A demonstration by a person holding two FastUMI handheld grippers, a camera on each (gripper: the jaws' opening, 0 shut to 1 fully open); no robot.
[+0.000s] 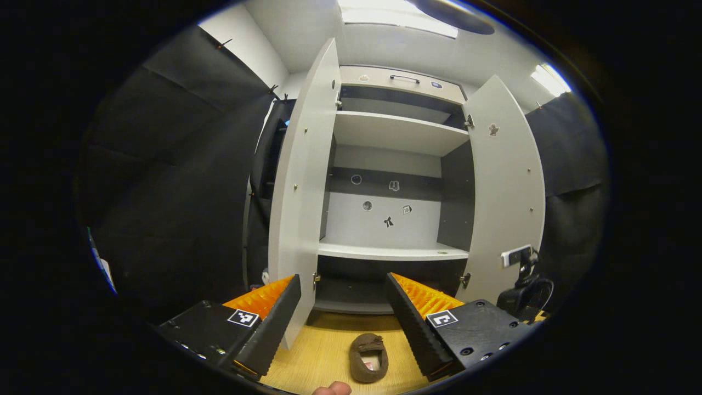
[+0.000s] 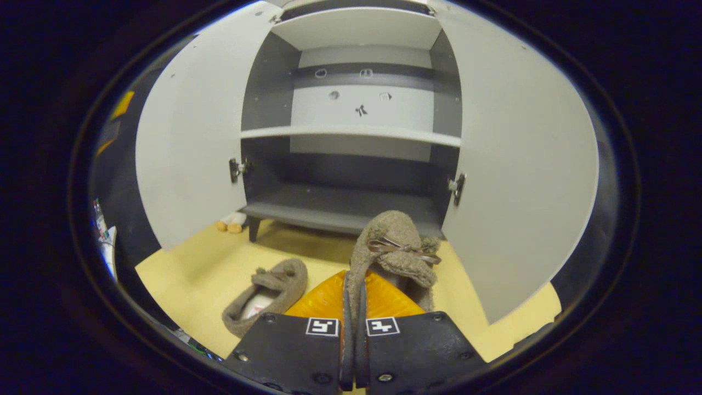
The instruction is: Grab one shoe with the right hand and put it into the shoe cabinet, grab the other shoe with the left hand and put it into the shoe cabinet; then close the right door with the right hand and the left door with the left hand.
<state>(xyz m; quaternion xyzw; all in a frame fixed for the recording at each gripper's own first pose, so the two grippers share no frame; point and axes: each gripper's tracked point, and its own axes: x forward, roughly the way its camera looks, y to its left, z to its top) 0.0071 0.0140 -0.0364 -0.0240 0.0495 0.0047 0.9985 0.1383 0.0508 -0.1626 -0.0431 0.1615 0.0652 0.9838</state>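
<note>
— How far along?
— Right gripper (image 2: pixel 351 307) jaws pinch one shoe (image 2: pixel 395 247) before the open cabinet (image 2: pixel 351 137) (nothing shelved yet).
— The left?
— Left gripper (image 1: pixel 343 307) jaws gape empty above the other shoe (image 1: pixel 369 356) on the floor; doors wait.

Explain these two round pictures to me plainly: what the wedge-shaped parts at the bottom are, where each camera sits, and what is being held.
Each picture comes from a camera riding on a hand-held gripper, looking forward along its own jaws.

In the left gripper view, the left gripper has its jaws spread wide and holds nothing. Below it one brown shoe lies on the wooden floor.

In the right gripper view, the right gripper has its jaws pressed together on the edge of the other shoe, lifted above the floor. The first shoe lies beside it.

Ahead stands the shoe cabinet, with the left door and right door both open and its shelves bare.
</note>
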